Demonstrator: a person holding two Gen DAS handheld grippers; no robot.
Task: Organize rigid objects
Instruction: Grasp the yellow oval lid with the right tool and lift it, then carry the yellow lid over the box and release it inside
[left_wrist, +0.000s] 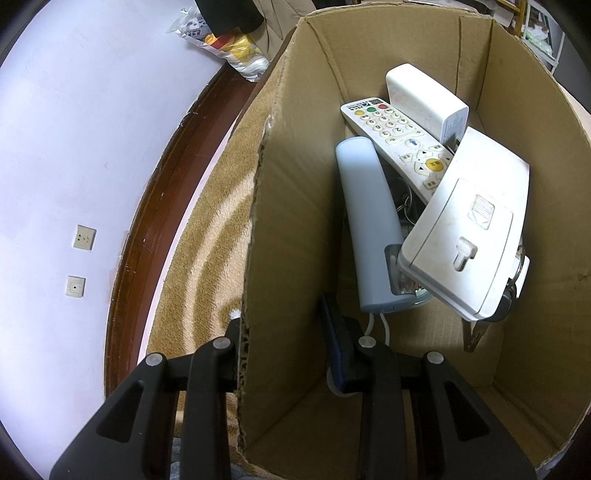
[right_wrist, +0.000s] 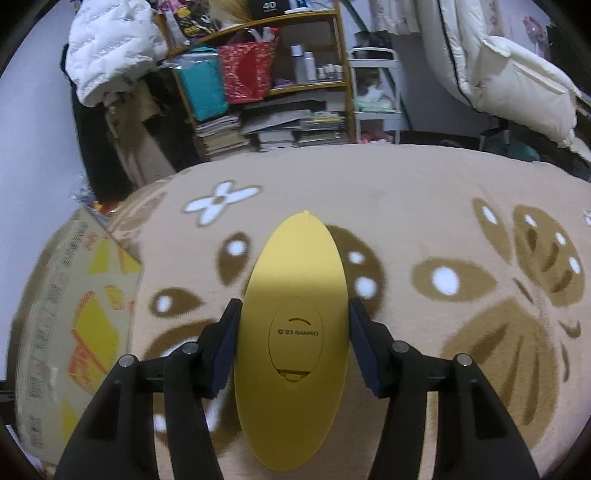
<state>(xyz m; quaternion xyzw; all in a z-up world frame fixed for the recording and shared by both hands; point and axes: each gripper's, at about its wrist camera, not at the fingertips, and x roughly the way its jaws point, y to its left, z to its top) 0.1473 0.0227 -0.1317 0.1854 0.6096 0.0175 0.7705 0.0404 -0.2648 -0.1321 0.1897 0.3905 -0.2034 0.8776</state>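
Left gripper (left_wrist: 284, 332) straddles cardboard box (left_wrist: 280, 206) wall, jaws apart; right gripper (right_wrist: 293, 325) clamps yellow oval object (right_wrist: 291, 280) between 2 fingers

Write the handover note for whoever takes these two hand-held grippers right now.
Left hand-held gripper: straddles the cardboard box wall, one finger outside, one inside; whether it pinches the wall is unclear.
Right hand-held gripper: shut on the yellow oval object, held above the patterned blanket.
Done: already in the box are a white remote, a light blue handset, a white adapter and a white flat device.
Left: put the yellow oval object into the box, which lies to the right gripper's left. No other loose items are visible.
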